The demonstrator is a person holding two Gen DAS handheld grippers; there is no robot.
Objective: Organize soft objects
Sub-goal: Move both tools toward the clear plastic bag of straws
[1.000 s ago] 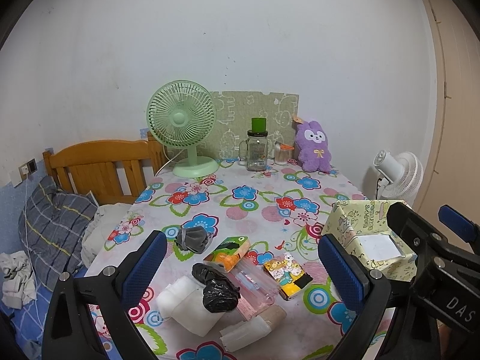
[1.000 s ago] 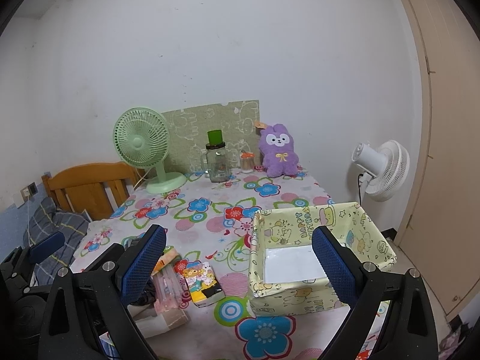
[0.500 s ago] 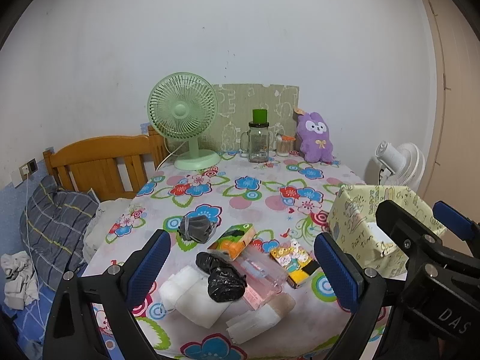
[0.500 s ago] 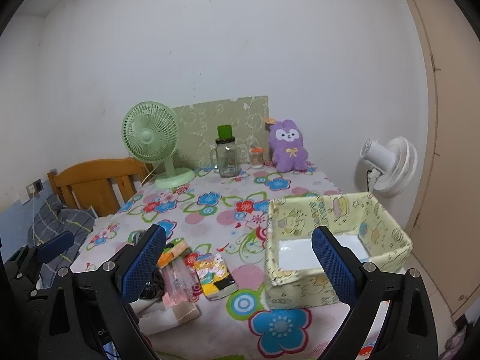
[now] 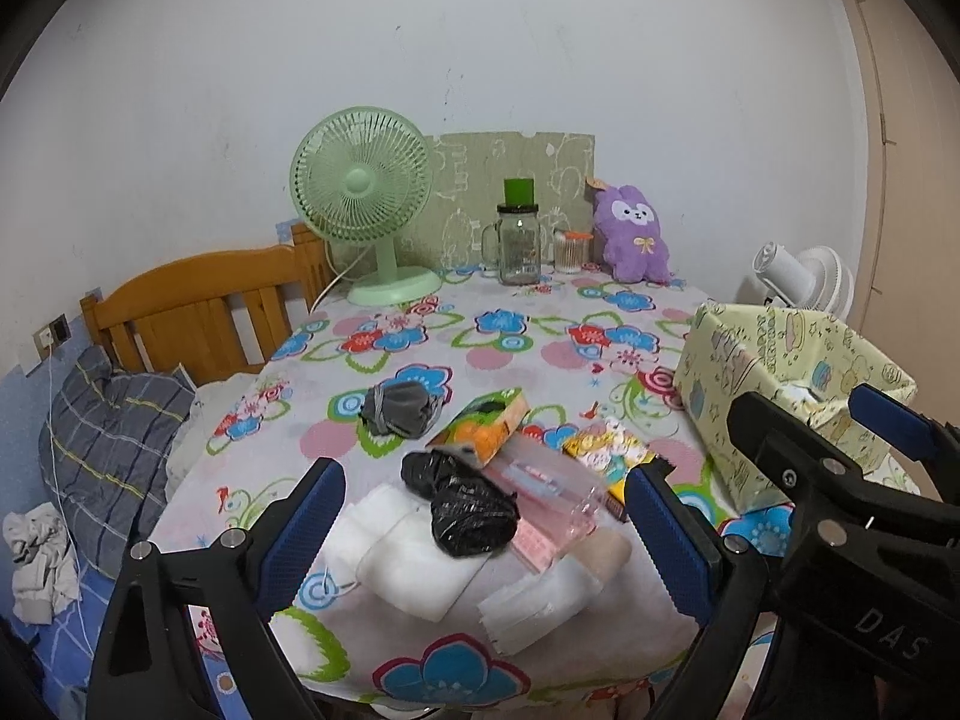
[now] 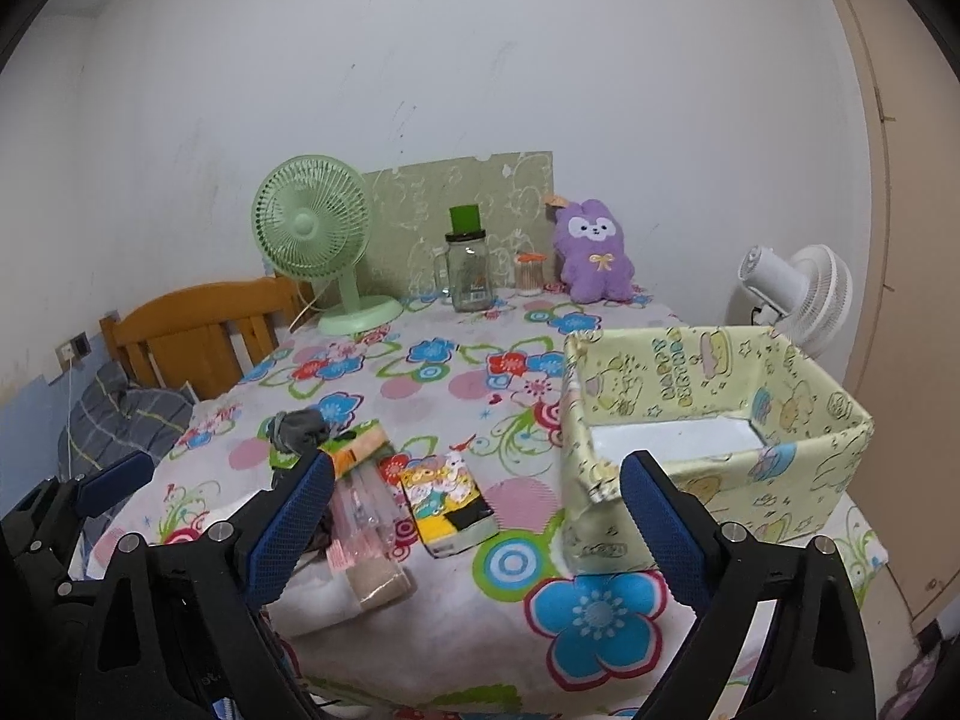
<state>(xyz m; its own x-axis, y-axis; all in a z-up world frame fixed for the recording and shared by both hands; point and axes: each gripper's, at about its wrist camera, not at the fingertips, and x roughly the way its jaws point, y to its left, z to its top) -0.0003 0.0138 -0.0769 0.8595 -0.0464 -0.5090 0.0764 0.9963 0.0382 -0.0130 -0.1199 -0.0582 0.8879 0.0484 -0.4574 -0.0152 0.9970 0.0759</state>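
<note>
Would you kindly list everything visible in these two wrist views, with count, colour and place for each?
table: one, floral cloth, centre
box: one, pale yellow, open, table's right side
desk fan: one, green, far left of table
glass jar: one, clear, green top, far edge
small jar: one, orange lid, beside the glass jar
plush toy: one, purple, far right
patterned board: one, olive, against wall
grey cloth: one, bunched, mid-table
black bag: one, crumpled, near pile
white towels: folded, near edge
orange packet: one, near pile
yellow packet: one, beside the box
white fan: one, behind the table
left gripper: open, empty
right gripper: open, empty
</note>
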